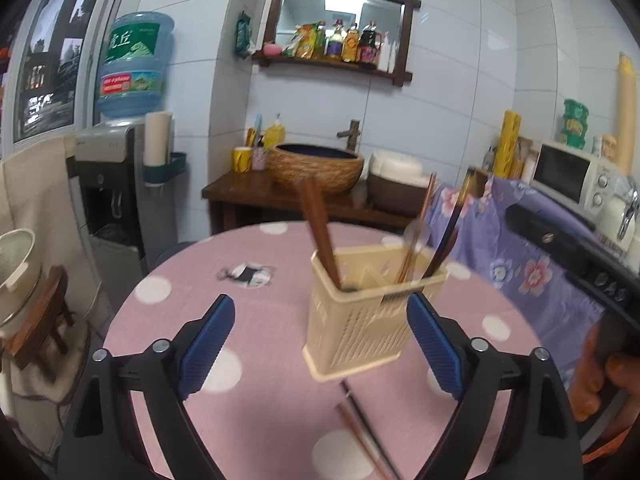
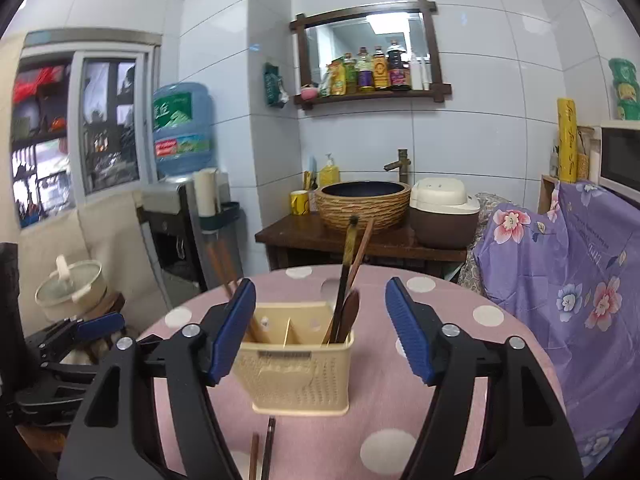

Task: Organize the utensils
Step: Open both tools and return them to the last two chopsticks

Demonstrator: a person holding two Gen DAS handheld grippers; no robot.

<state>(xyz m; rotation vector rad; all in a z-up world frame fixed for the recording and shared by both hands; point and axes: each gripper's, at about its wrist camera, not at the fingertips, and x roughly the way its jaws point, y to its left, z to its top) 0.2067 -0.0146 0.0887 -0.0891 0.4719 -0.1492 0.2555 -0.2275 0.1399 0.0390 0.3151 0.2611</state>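
Note:
A cream plastic utensil holder [image 1: 360,320] stands on the pink dotted table [image 1: 272,312]; it also shows in the right wrist view [image 2: 298,372]. It holds brown chopsticks [image 1: 320,232] on the left and a wooden spoon and dark chopsticks [image 1: 444,236] on the right. Two loose chopsticks [image 1: 366,428] lie on the table in front of it, also in the right wrist view [image 2: 264,452]. My left gripper [image 1: 320,340] is open and empty, just before the holder. My right gripper [image 2: 320,328] is open and empty, above the holder's near side.
A wooden stand with a woven basin [image 2: 362,204] and a rice cooker [image 2: 442,212] is behind the table. A water dispenser [image 1: 116,184] is at the left. A purple floral cloth [image 2: 568,280] covers furniture at the right. The left gripper [image 2: 96,328] shows at the left of the right wrist view.

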